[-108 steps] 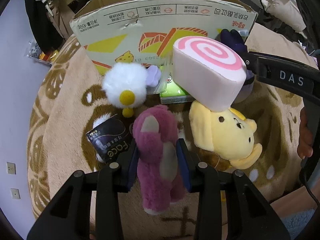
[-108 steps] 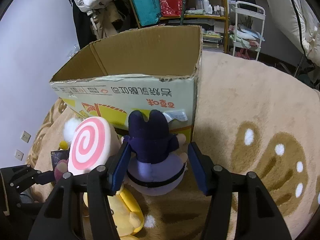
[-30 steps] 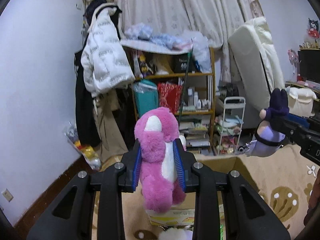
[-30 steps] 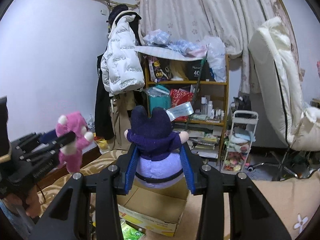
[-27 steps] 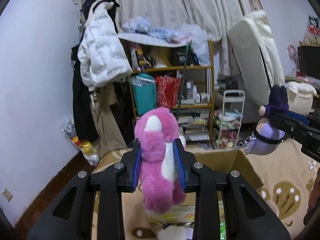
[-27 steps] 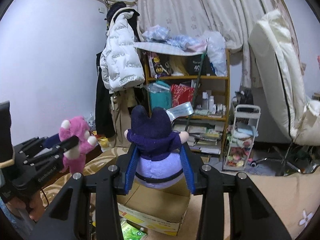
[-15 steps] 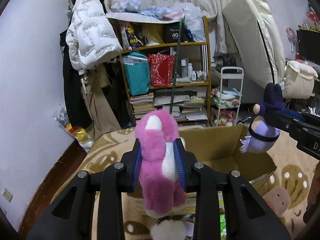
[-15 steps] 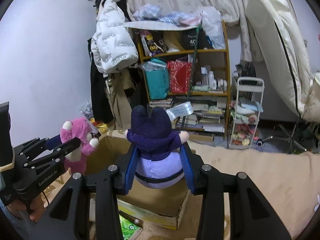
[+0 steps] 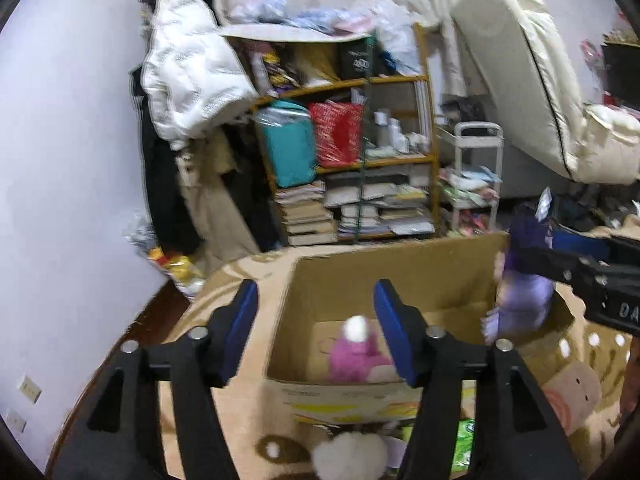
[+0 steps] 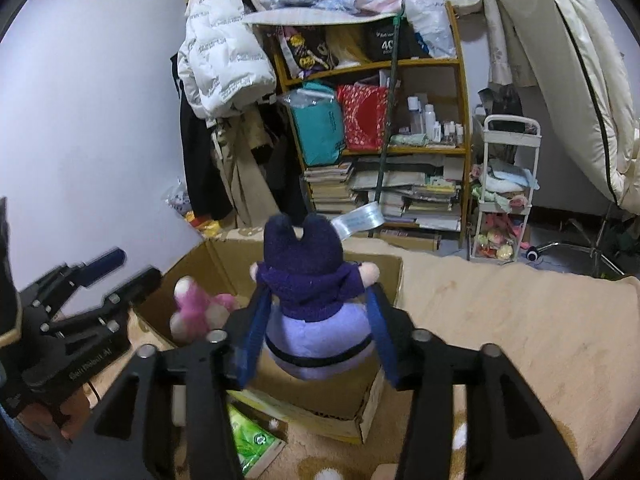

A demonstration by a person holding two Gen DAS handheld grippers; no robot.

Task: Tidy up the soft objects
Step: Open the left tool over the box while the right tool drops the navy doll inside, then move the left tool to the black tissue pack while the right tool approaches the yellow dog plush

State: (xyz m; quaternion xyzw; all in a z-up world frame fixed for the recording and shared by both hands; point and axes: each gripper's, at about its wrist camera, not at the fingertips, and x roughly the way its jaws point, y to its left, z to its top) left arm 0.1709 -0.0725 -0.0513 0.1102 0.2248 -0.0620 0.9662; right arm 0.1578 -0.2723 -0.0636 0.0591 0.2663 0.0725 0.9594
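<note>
1. The left gripper gapes wide, empty; the pink plush bear lies in the cardboard box below it.
2. The right gripper clamps the purple plush above the box's near corner.
3. Risk: letting go this close to the rim could bounce it onto the rug.

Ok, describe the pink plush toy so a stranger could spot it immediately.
Find the open brown cardboard box standing on the tan patterned rug in front of the wooden bookshelf. Look down inside it: the fluffy pink plush toy is there, below the open left gripper. It is the only toy in the box; the dark purple plush toy is between the right gripper's fingers.
</note>
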